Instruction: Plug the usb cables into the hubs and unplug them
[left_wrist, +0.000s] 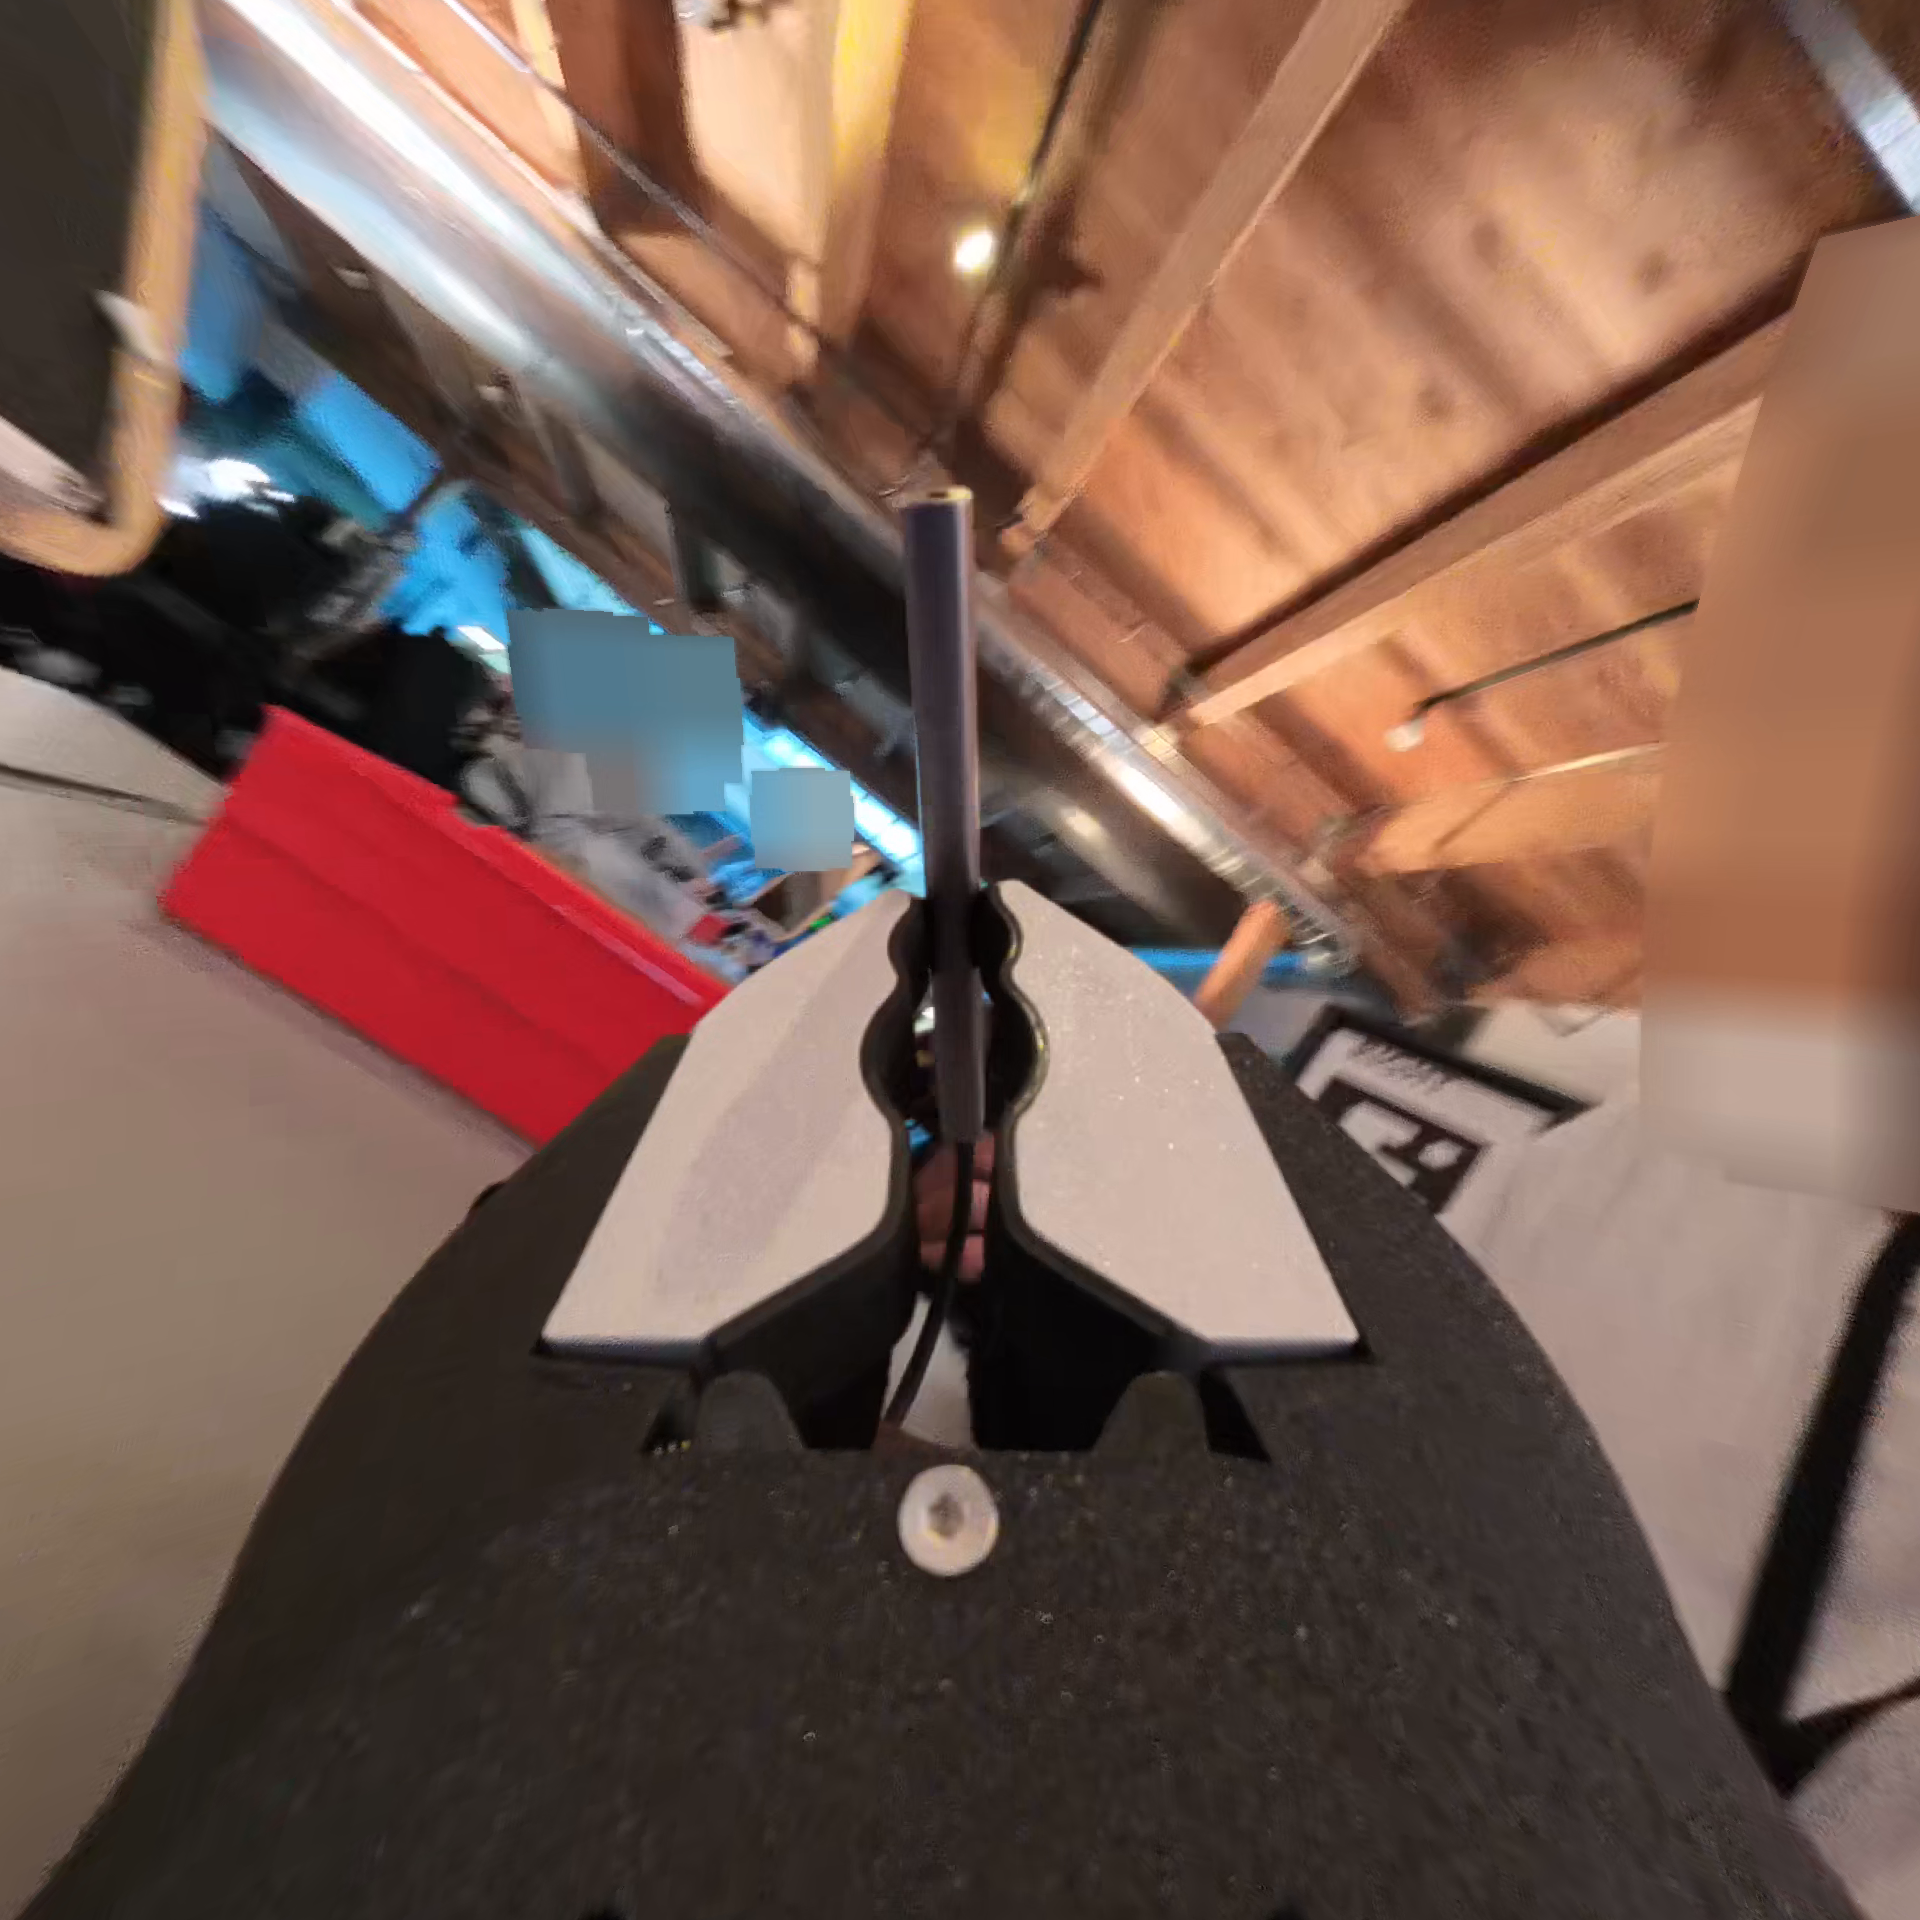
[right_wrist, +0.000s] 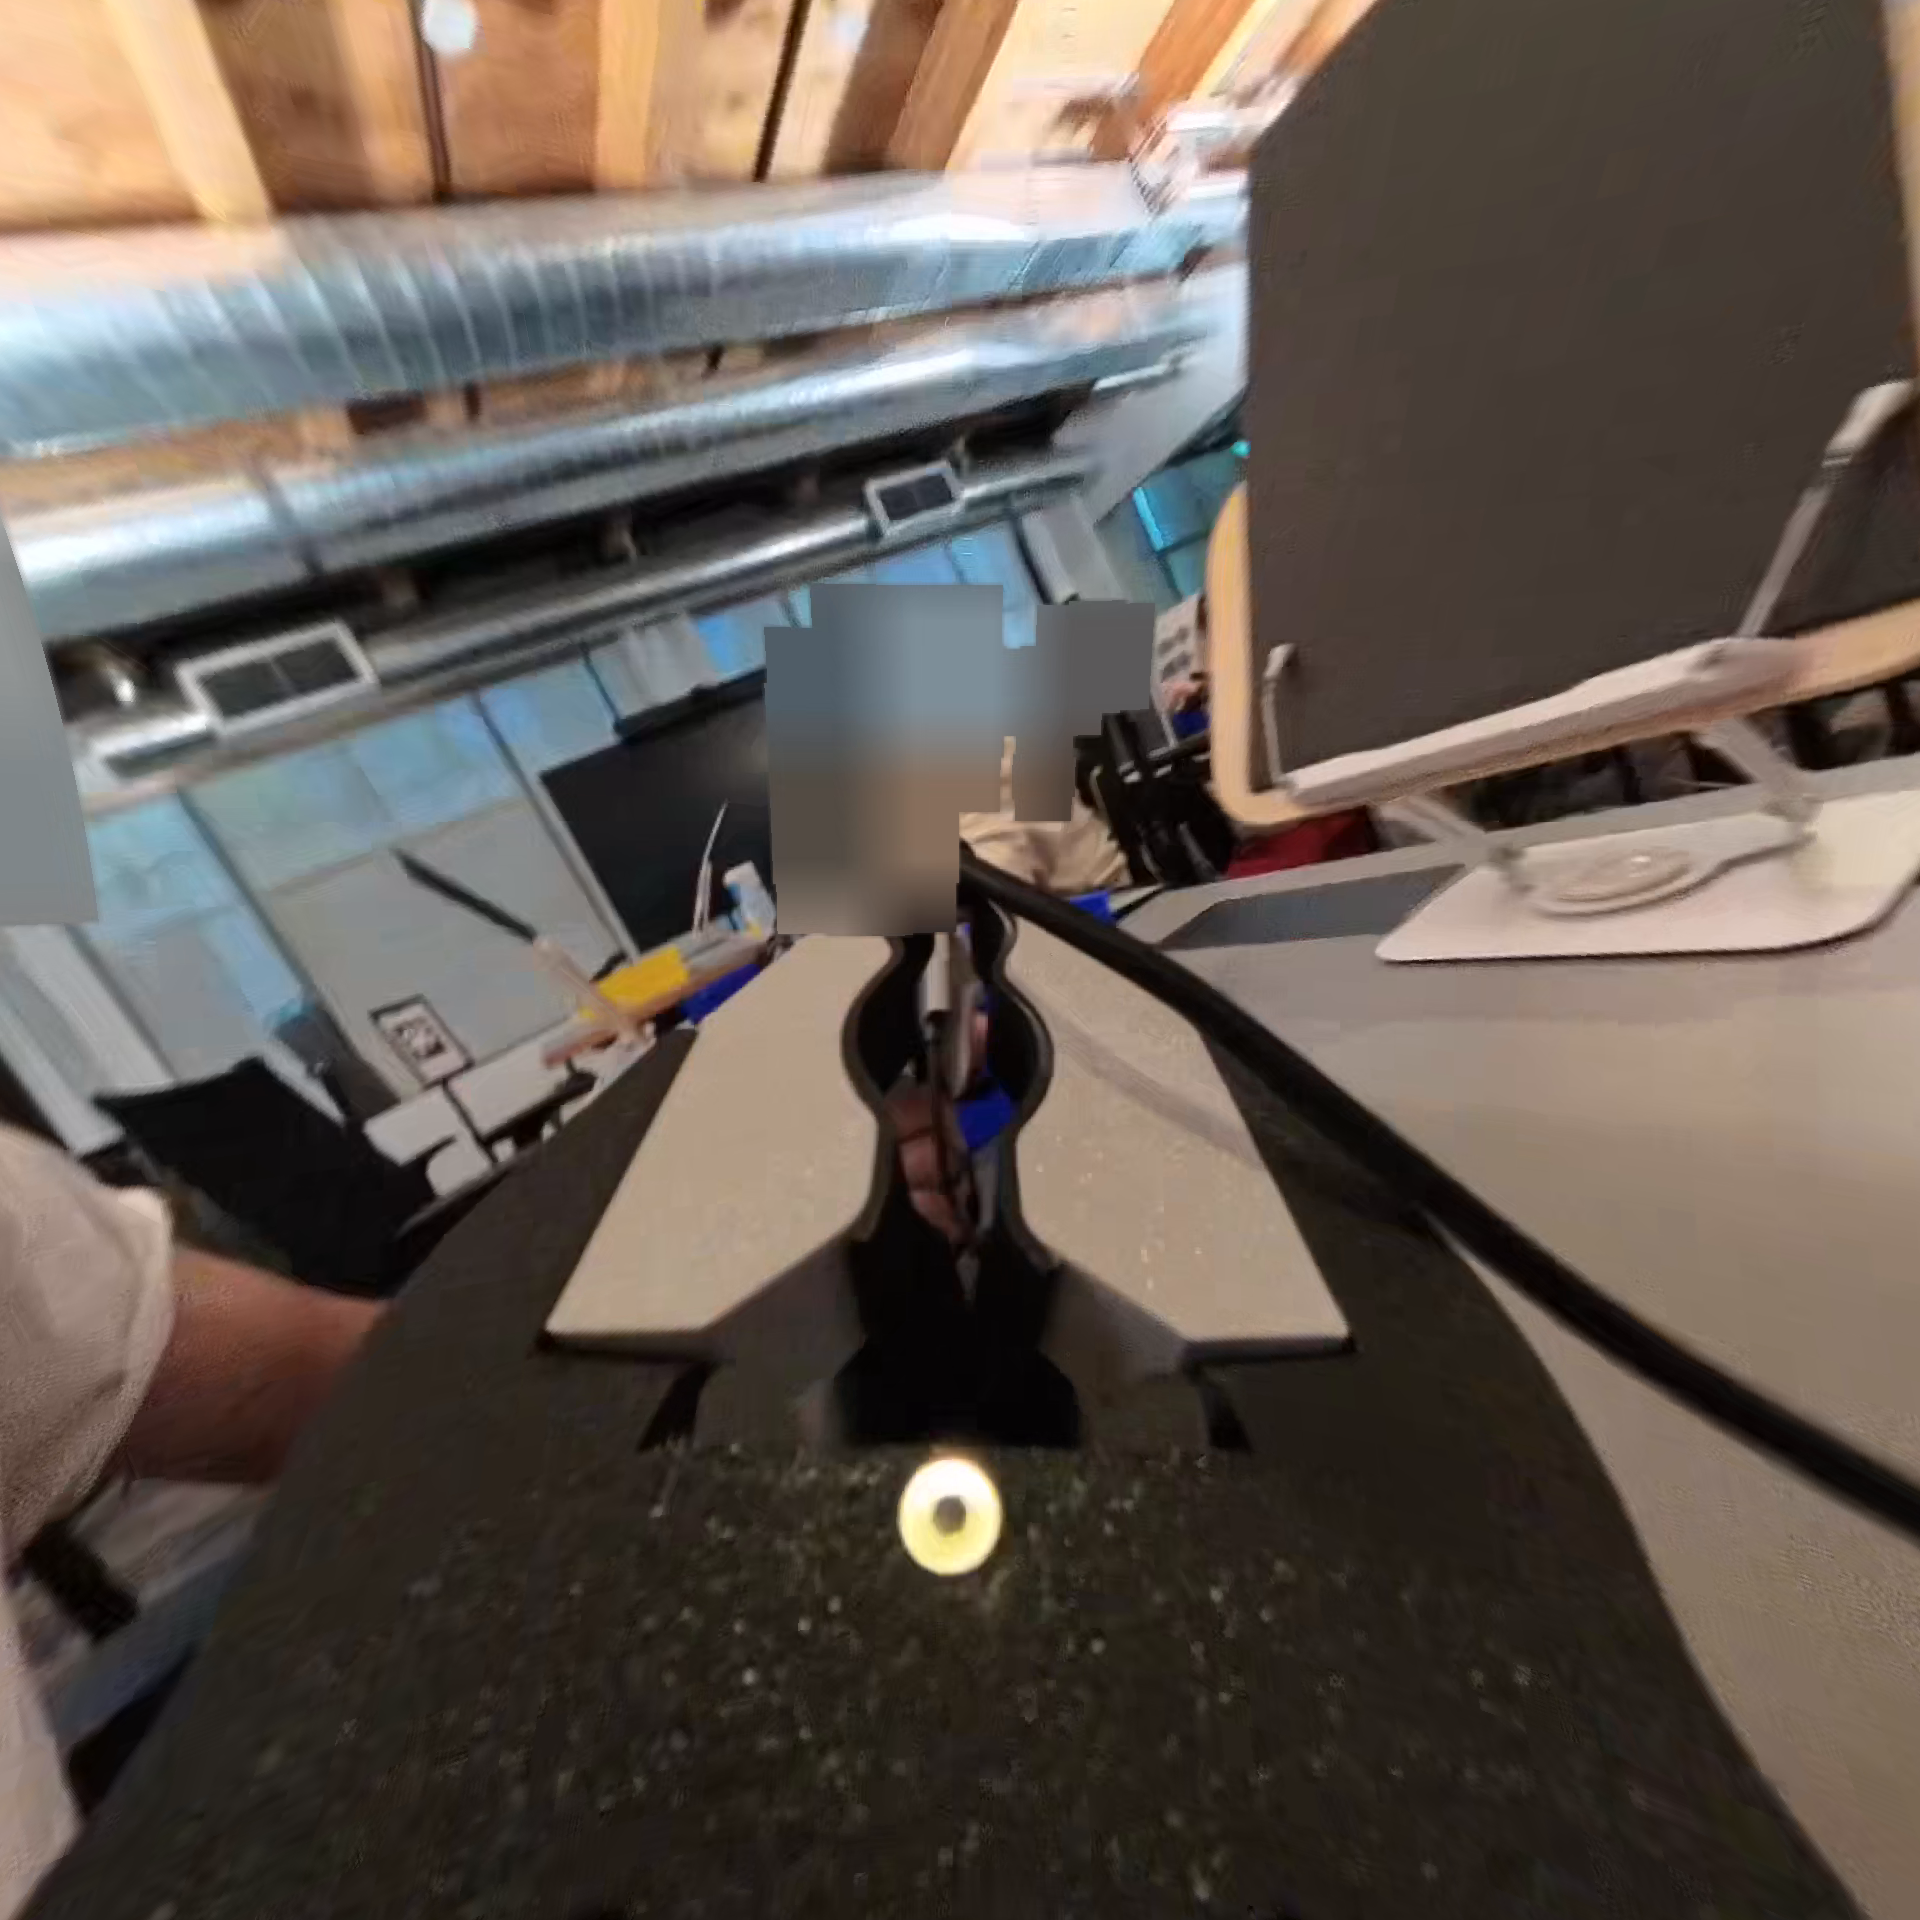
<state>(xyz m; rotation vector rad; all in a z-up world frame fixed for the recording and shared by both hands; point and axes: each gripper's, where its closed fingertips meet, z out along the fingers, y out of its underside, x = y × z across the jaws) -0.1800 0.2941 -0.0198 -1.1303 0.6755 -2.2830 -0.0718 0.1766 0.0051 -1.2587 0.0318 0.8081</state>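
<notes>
Left gripper (left_wrist: 951, 914): jaws drawn in narrow and clamped on a slim dark grey tube (left_wrist: 943, 727), which stands straight out past the tips, its hollow end facing up toward the ceiling.
Tube's tail: a thin black wire (left_wrist: 935, 1299) runs from the tube's lower end back between the jaws.
Right gripper (right_wrist: 961, 935): jaws nearly together, pinching a small silvery plug-like piece (right_wrist: 940, 987); its far end is hidden behind a blurred patch, so I cannot tell its full shape.
Black cable (right_wrist: 1351, 1143): thick, sweeps from the right gripper's tips across the right finger and off to the lower right.
Worktop (right_wrist: 1558, 1091): pale grey, smooth, matte; it lies to the right of the right gripper, and in the left wrist view pale surfaces flank the left gripper.
On the worktop: a silver stand (right_wrist: 1662, 883) with a flat rounded base, carrying a dark panel with a light wooden edge (right_wrist: 1558, 364).
Red bin (left_wrist: 416, 904): bright red, left of the left gripper, beyond the pale surface.
Printed marker (left_wrist: 1423, 1122): black-and-white square sheet, lying right of the left gripper.
Ceiling (left_wrist: 1351, 364): bare wooden joists and boards, warm brown, with a small lamp glowing.
Duct (right_wrist: 520, 291): ribbed silver ducting runs under the joists.
Far room: glass partitions, blue tones, cluttered benches, all blurred.
Person: a bare forearm (right_wrist: 239, 1382) with a pale sleeve at the left edge of the right wrist view.
</notes>
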